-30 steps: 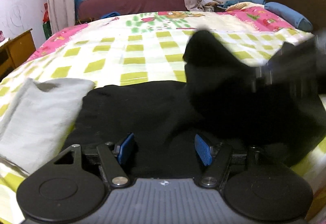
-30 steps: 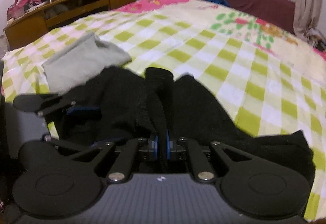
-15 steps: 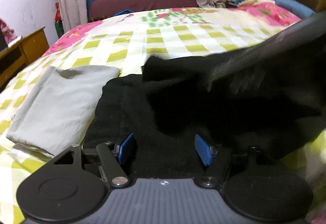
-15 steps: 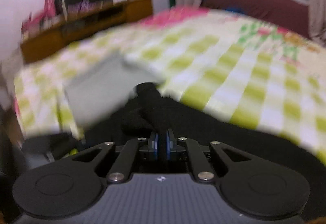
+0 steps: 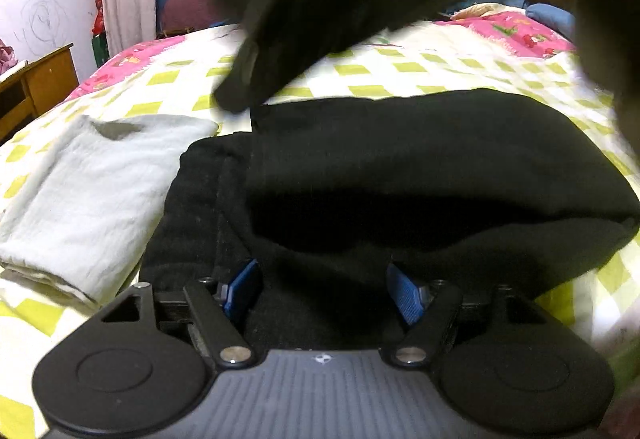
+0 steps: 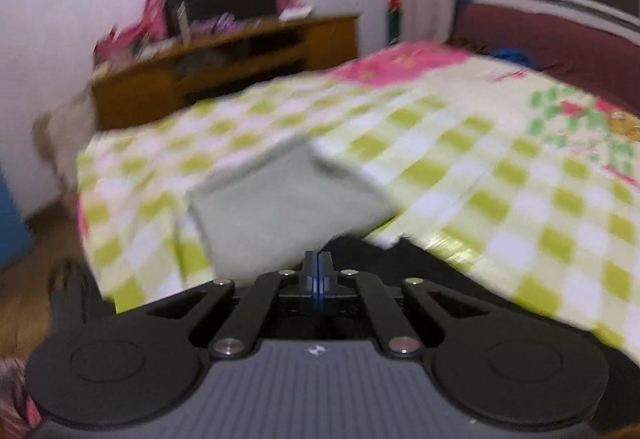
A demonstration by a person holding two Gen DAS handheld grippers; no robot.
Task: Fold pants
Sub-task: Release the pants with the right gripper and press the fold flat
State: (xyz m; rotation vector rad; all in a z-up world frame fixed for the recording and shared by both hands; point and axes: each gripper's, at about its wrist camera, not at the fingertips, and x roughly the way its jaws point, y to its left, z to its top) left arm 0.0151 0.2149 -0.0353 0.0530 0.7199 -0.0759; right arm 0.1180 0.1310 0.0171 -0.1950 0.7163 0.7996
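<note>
The black pants (image 5: 400, 167) lie on the checked bed sheet (image 5: 440, 67), with one part doubled over the other in a thick fold. My left gripper (image 5: 324, 289) sits low at their near edge. Its jaws are opening, the blue pads (image 5: 244, 285) stand wide apart, and black cloth lies between them without being pinched. A dark blur, my right gripper (image 5: 256, 39), crosses above the pants in the left wrist view. In its own view my right gripper (image 6: 319, 271) is shut with nothing between the pads. Only a strip of the pants (image 6: 424, 263) shows beneath it.
A folded grey cloth (image 5: 92, 191) lies on the bed just left of the pants, also visible as the grey cloth (image 6: 288, 195). A wooden desk (image 6: 224, 67) stands past the bed's edge. Blue pillows (image 5: 548, 15) lie at the far right. The floor (image 6: 36, 279) shows at left.
My right gripper swung left over the pile; the black cloth it was pinching is gone from its pads. The pants now lie doubled over. My left pads stand wider apart.
</note>
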